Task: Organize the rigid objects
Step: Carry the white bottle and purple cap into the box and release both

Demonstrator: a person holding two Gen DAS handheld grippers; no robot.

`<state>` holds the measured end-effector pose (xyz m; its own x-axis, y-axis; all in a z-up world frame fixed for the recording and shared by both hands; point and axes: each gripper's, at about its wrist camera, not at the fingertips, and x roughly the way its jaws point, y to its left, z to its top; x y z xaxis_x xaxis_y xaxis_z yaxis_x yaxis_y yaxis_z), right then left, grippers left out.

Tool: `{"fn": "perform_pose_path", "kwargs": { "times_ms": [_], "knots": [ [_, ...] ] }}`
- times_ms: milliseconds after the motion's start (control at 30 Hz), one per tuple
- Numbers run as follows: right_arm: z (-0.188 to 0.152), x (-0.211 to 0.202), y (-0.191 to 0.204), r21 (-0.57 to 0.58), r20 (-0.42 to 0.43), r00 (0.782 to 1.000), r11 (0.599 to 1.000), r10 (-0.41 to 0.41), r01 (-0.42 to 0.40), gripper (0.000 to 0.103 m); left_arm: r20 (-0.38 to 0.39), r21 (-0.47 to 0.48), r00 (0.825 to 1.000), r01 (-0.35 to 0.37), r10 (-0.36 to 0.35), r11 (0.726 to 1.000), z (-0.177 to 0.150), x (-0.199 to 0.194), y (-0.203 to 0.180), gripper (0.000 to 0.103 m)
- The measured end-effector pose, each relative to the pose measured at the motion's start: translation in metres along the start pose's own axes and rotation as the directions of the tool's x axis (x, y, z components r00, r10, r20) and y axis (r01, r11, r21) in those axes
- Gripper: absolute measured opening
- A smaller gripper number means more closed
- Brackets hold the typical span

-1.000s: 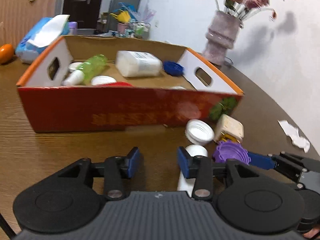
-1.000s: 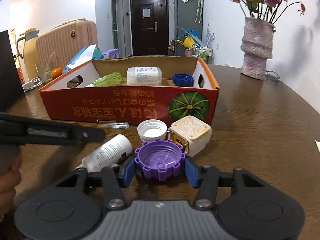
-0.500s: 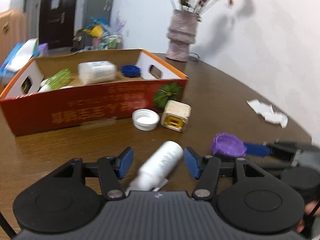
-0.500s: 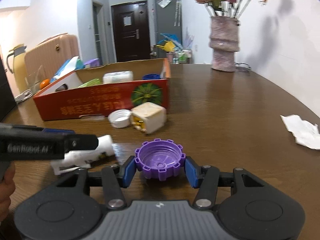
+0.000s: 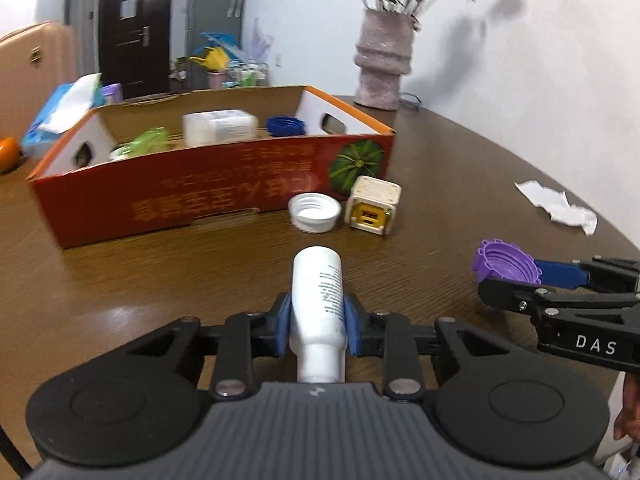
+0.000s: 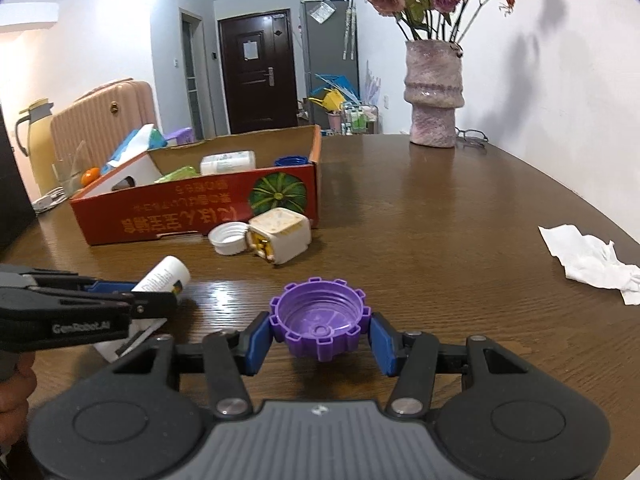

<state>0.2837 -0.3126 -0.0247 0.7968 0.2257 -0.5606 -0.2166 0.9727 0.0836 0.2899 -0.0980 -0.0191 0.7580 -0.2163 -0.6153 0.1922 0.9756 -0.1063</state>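
Note:
My left gripper (image 5: 316,326) is shut on a white bottle (image 5: 317,296) that points toward the red cardboard box (image 5: 200,196). My right gripper (image 6: 320,338) is shut on a purple toothed cap (image 6: 319,326), held above the table. The cap also shows in the left wrist view (image 5: 505,263), right of the bottle. A white cap (image 5: 315,212) and a cream cube-shaped object (image 5: 373,210) lie on the table in front of the box. Inside the box are a white container (image 5: 219,126), a blue cap (image 5: 285,125) and a green bottle (image 5: 150,141).
A pink vase with flowers (image 6: 434,94) stands at the back of the brown table. Crumpled white paper (image 6: 588,260) lies at the right. A tissue pack (image 5: 60,114) and an orange (image 5: 8,154) lie left of the box. A suitcase (image 6: 104,118) stands behind.
My left gripper has closed on the white bottle, which was loose between its open fingers before. My right gripper has moved back from the box with the purple cap.

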Motion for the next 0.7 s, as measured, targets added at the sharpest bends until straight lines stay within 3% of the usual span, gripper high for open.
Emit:
{"fn": "perform_pose_path", "kwargs": {
  "times_ms": [167, 400, 700],
  "knots": [
    [-0.003, -0.017, 0.021, -0.034, 0.016, 0.999, 0.999, 0.037, -0.037, 0.052, 0.044, -0.091, 0.998, -0.033, 0.037, 0.995, -0.01, -0.039, 0.026, 0.028],
    [-0.004, -0.028, 0.053, -0.073, 0.023, 0.992, 0.99, 0.123, -0.121, 0.052, 0.091, -0.129, 0.991, -0.082, 0.095, 0.988, -0.016, -0.08, 0.052, 0.028],
    [0.02, -0.018, 0.074, -0.14, 0.037, 0.989, 0.981, 0.141, -0.135, 0.052, 0.09, -0.18, 0.993, -0.062, 0.079, 0.982, 0.001, -0.072, 0.077, 0.028]
  ]
}}
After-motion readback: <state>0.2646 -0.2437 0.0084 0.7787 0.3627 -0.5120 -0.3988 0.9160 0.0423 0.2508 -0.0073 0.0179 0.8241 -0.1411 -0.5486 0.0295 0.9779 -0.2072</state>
